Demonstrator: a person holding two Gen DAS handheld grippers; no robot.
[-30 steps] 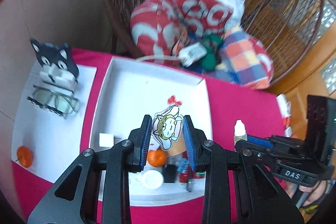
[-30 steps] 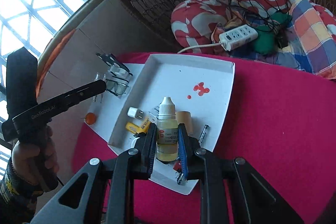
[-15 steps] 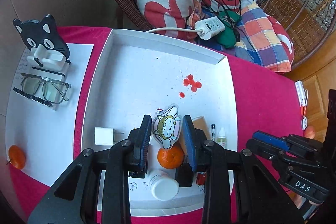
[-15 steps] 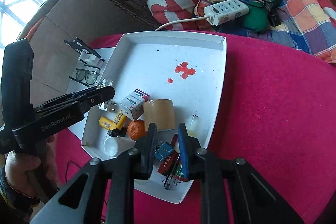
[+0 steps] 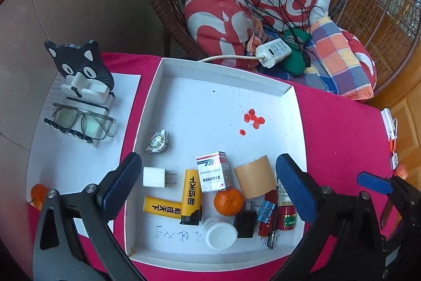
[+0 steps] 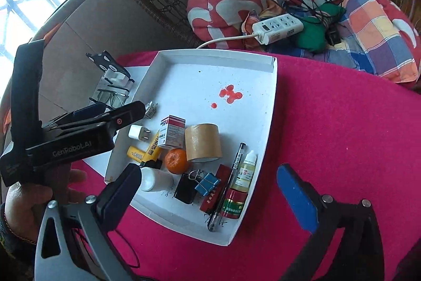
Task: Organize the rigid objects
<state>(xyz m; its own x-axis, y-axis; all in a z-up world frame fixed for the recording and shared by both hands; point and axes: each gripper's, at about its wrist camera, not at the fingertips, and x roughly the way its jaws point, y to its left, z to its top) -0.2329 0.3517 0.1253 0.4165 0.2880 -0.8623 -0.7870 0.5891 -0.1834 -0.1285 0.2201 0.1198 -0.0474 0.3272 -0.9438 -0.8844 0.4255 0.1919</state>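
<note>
A white tray (image 5: pixel 221 80) (image 6: pixel 272 96) on the red tablecloth holds several small items: a cartoon figure charm (image 5: pixel 157 141), a white charger plug (image 5: pixel 154 177), yellow tubes (image 5: pixel 192 191), a small medicine box (image 5: pixel 213 171), a tape roll (image 5: pixel 254 175), a mandarin (image 5: pixel 227 201), a dropper bottle (image 6: pixel 246 170), a pen (image 6: pixel 229 186), a blue binder clip (image 6: pixel 208 182). My left gripper (image 5: pixel 208 186) is open and empty above the tray's near part. My right gripper (image 6: pixel 210 191) is open and empty above the tray's near right corner.
A cat-shaped stand (image 5: pixel 81 70) with glasses (image 5: pixel 84 123) sits on white paper left of the tray, with a mandarin (image 5: pixel 38 195) at its corner. A wicker chair with cushions (image 5: pixel 236 17) and a power strip (image 5: pixel 273 53) stands behind the table.
Both grippers have opened. The left let go of the cartoon charm, now lying at the tray's left. The right let go of the dropper bottle, now lying by the pen.
</note>
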